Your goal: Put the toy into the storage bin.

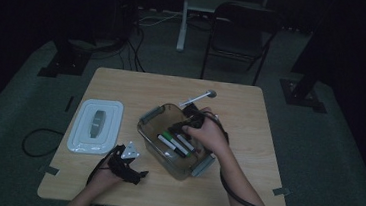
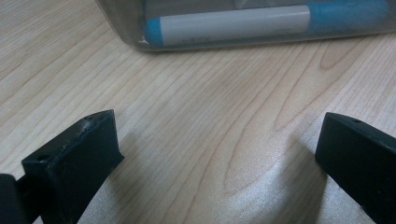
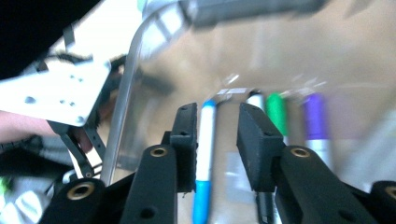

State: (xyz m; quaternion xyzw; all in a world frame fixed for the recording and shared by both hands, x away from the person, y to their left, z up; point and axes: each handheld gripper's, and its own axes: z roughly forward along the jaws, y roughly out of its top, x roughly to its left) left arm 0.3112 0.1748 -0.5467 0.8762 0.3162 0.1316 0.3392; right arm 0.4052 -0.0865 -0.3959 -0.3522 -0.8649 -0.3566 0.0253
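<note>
While over the box [image 1: 152, 114]:
Right tool [image 3: 217, 128]: jaws slightly spread, blue marker [image 3: 203, 154] lying loose between them.
Left tool [image 2: 210, 158]: spread wide, empty, on bench [image 2: 196, 93] beside box.

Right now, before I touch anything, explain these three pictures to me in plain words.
There is no robot here: a person holds a two-fingered gripper in each hand. The wide picture looks down on the table. The other two come from cameras riding on the grippers. On the table are a clear bin of markers and, to its left, a white lid. The left gripper is open beside the bin and holds nothing. The right gripper is inside the bin, its fingers either side of a blue marker without pressing it.
</note>
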